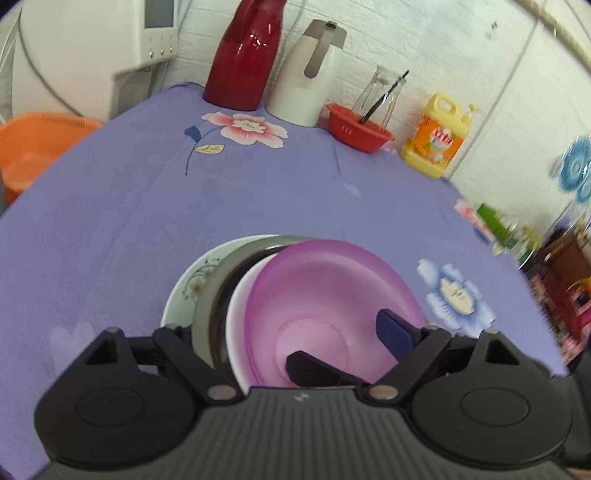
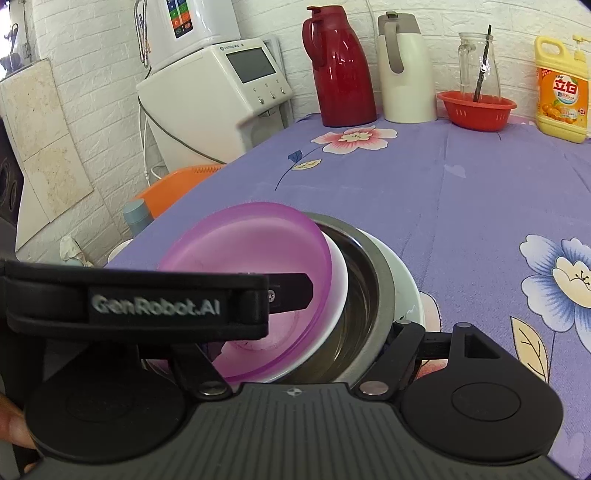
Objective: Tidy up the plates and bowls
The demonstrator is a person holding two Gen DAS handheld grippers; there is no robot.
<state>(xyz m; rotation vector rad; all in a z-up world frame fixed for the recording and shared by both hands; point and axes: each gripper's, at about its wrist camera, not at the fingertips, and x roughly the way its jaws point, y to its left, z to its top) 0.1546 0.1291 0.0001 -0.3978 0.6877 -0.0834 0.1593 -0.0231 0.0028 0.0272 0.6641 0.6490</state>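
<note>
Stacking step: left gripper (image 1: 347,347) spread inside purple bowl (image 1: 325,295), right gripper's (image 2: 369,339) state unclear; next, seat bowl level toward twelve o'clock.

I am looking ahead at a white brick wall (image 2: 461,18) standing behind a table under a purple flowered cloth (image 2: 480,192). Off to my left a white machine (image 2: 210,96) is sitting against that wall, with an orange tub (image 1: 33,147) lying below it.
</note>
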